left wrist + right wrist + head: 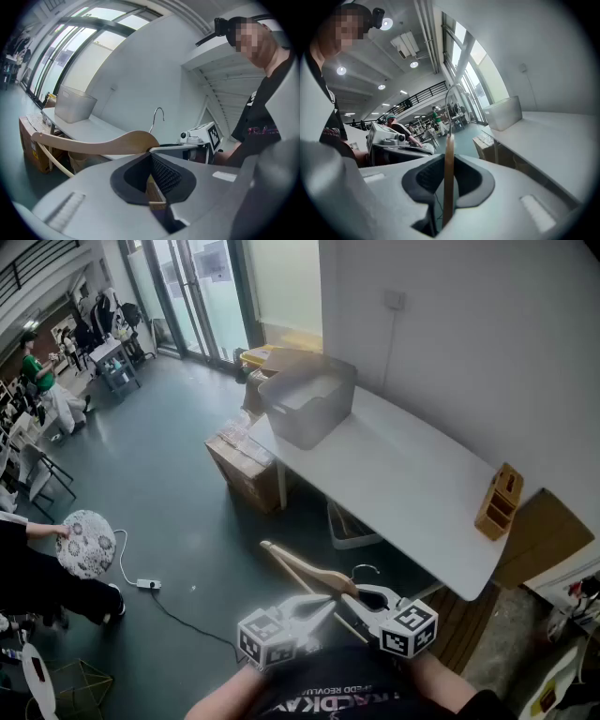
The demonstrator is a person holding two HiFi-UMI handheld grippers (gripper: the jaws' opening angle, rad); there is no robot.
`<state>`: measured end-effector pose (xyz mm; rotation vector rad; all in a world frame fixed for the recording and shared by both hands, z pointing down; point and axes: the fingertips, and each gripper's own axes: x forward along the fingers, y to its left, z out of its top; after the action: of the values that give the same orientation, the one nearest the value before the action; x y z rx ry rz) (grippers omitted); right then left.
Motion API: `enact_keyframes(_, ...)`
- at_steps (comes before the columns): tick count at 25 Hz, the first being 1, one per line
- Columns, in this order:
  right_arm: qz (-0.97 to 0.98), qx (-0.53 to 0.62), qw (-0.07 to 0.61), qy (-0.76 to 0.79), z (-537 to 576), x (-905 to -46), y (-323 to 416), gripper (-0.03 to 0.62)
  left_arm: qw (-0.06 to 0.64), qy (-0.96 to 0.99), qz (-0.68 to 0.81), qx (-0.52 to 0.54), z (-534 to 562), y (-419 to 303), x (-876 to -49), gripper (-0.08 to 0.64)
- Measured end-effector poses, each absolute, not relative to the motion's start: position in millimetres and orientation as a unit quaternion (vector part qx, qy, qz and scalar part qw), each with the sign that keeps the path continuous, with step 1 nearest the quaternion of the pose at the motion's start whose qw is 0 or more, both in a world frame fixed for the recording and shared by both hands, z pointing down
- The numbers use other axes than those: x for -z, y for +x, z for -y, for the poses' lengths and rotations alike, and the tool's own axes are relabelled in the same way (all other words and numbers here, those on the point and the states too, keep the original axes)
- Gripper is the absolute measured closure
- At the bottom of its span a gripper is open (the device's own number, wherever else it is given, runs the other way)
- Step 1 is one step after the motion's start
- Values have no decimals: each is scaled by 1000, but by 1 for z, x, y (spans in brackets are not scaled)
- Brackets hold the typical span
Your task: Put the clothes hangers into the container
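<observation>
Near the bottom of the head view, over the floor, both tools hold one wooden clothes hanger (307, 571). The left gripper (314, 608) is clamped on its wood, and the right gripper (364, 596) pinches it edge-on near the hook. The grey container (309, 399) sits far off on the white table (412, 484).

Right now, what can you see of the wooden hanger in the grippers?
The wooden clothes hanger is pale, smooth wood with curved shoulders, a thin lower bar and a silver metal hook. It hangs in the air over the dark floor, short of the white table. The left gripper and the right gripper both pinch it near its middle.
</observation>
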<state>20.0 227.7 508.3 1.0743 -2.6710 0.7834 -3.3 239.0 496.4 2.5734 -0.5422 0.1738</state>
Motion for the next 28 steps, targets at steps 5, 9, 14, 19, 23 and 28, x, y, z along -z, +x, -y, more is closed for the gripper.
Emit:
enact_keyframes(5, 893, -261, 80, 359, -229, -506, 19, 535, 250, 945, 201, -64, -241, -5, -494, 555)
enact_keyframes(9, 893, -261, 81, 357, -229, -504, 18, 535, 250, 945, 203, -63, -240, -6, -492, 555)
enact_keyframes(14, 893, -264, 79, 357, -226, -509, 19, 535, 251, 945, 202, -62, -239, -6, -497, 555)
enact_keyframes(19, 888, -280, 64, 359, -223, -508, 20, 535, 254, 944, 201, -63, -238, -6, -498, 555)
enact_keyframes(23, 887, -277, 64, 364, -220, -506, 22, 535, 256, 943, 203, -62, -236, -8, -498, 555)
enact_keyframes(28, 884, -275, 65, 372, -213, -505, 30, 535, 258, 942, 204, -64, -232, -7, -499, 555)
